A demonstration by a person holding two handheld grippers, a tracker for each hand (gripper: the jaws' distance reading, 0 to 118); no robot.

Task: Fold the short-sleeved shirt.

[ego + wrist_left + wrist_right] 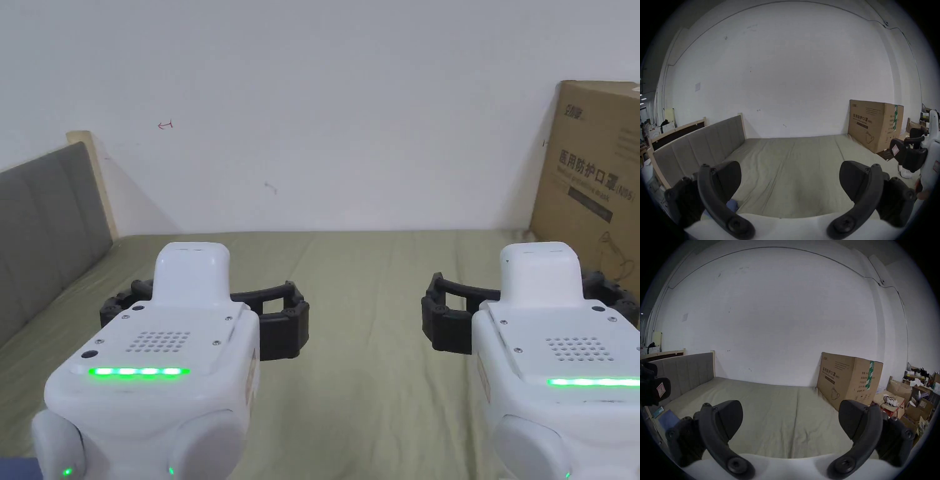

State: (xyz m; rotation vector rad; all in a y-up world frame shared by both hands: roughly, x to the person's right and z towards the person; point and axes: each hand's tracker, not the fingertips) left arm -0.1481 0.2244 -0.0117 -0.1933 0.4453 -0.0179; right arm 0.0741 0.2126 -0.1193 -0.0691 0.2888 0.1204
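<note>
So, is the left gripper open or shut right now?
Open: the left gripper has its jaws standing wide apart over the green sheet, holding nothing.

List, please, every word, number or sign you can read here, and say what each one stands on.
"医用防护口罩 (N95)": large print on the cardboard box.
Smaller lines on the cardboard box: too small to read.
Sticker on the left hand-held gripper: too blurred to read.
Red mark on the wall: arrow-like, no letters.
</note>
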